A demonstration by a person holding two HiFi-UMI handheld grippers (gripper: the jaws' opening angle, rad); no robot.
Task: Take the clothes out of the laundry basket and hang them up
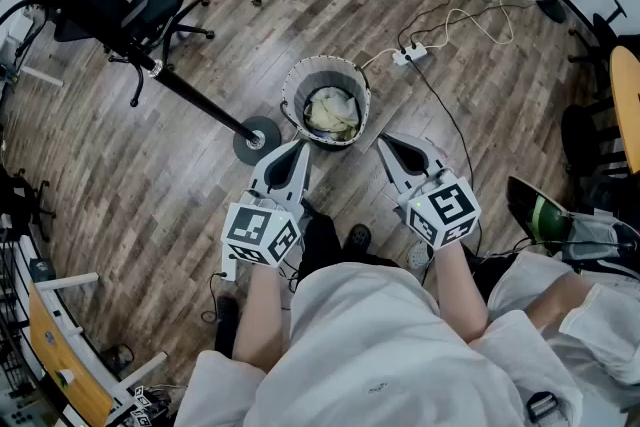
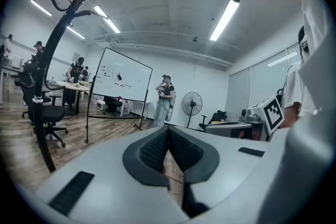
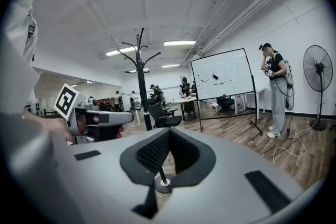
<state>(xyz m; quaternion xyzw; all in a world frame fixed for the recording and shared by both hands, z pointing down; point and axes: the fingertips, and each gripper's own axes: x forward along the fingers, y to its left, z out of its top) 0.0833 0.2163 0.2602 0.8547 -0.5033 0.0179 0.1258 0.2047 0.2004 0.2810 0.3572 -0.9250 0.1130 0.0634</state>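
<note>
Left gripper and right gripper, both closed and empty, hover by the laundry basket; the first pick likely needs one opened and lowered onto the clothes.

Stand base apparently touches basket.

Laundry basket: grey wall, pale rim. Clothes: were cream and pale yellow. Left gripper, right gripper: had light grey shells, black ribbed pads, white cubes with black square markers. Floor: showed brown wood planks. Coat stand: was black.
</note>
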